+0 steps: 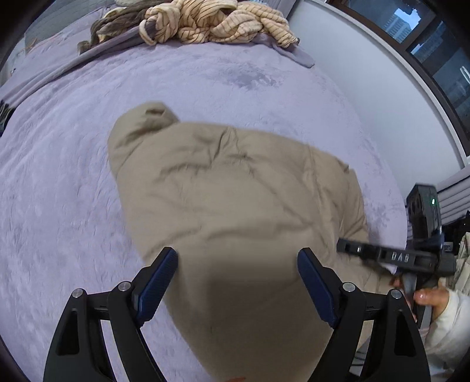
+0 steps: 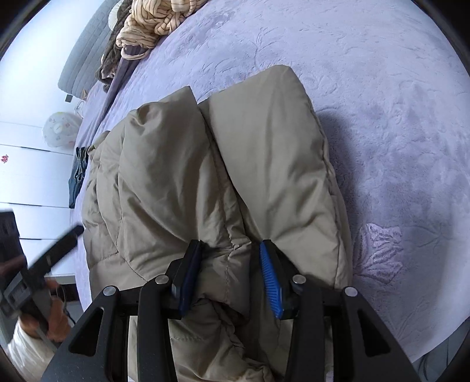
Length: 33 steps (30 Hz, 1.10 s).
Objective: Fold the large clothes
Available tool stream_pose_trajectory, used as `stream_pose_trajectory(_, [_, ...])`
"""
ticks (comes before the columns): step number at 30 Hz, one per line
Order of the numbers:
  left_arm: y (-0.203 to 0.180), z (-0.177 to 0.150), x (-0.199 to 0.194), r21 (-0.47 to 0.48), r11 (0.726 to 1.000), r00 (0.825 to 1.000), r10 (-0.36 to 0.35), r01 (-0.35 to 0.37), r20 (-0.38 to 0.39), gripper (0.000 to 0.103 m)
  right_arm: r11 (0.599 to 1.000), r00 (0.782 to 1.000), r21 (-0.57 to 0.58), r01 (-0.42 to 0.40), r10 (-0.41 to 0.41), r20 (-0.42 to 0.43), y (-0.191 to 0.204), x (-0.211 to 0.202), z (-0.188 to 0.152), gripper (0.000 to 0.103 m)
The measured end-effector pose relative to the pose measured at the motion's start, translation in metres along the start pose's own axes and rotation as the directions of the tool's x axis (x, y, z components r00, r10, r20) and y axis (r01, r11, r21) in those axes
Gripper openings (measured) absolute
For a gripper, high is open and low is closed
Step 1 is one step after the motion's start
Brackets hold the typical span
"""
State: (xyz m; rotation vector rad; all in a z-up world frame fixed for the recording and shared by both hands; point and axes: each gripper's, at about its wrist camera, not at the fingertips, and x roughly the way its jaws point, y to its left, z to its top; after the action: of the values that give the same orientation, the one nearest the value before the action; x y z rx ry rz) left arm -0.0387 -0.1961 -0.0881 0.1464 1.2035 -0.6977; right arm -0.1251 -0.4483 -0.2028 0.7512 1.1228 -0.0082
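1. On the lilac bedspread (image 1: 73, 164) we have the beige puffer jacket (image 1: 229, 188) lying partly folded, its bulk near the bed's edge closest to us and well apart from the heap of striped clothes (image 1: 217, 23) at the far end.

2. Our left gripper (image 1: 237, 282) hangs over the jacket's near part with its fingers spread wide, holding nothing.

3. Our right gripper (image 2: 230, 276) has a thick padded fold between its blue pads (image 2: 271, 282). The fingers stand only partly closed because the filling is so bulky, and they appear to be pinching it.

4. We judge the hold shallow: slick, air-filled fabric could squeeze out from between the pads if we pull fast, and the fold would spring open.

5. With only one side gripped, a lift could drag the jacket askew or off the near edge.

6. Trapped air may push the layers apart once we let go, so pressing down first seems wise.

7. In the left view our grippers sit near each other, so a hasty crossing move could knock them together.
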Motion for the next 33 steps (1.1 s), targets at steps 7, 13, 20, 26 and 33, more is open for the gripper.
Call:
stream_pose_trajectory(7, [0.01, -0.062, 0.024, -0.168, 0.985, 0.997, 0.029, -0.04, -0.066, 0.103, 0.994, 0.999, -0.113, -0.01, 0.004, -0.054, 0.024, -0.018, 0.01, 0.045])
stream_pose_trajectory(13, [0.012, -0.071, 0.018, -0.208, 0.977, 0.998, 0.05, -0.057, -0.04, 0.103, 0.964, 0.995, -0.266, -0.019, -0.009, -0.102, 0.043, -0.037, -0.019, 0.045])
stream_pose_trajectory(20, [0.017, -0.09, 0.01, -0.22, 0.974, 0.998, 0.041, -0.05, -0.048, 0.103, 0.98, 0.985, -0.193, 0.042, -0.074, -0.158, 0.025, 0.0, -0.043, 0.045])
stream_pose_trajectory(26, [0.023, -0.103, -0.01, -0.205, 0.975, 0.997, 0.078, -0.081, -0.027, 0.103, 0.983, 0.988, -0.164, 0.077, -0.097, -0.121, 0.042, -0.008, -0.042, 0.049])
stream_pose_trajectory(33, [0.032, -0.116, -0.026, -0.194, 0.977, 0.996, 0.089, -0.088, -0.005, 0.103, 0.987, 0.994, -0.126, 0.102, -0.105, -0.021, 0.062, -0.019, -0.059, 0.065])
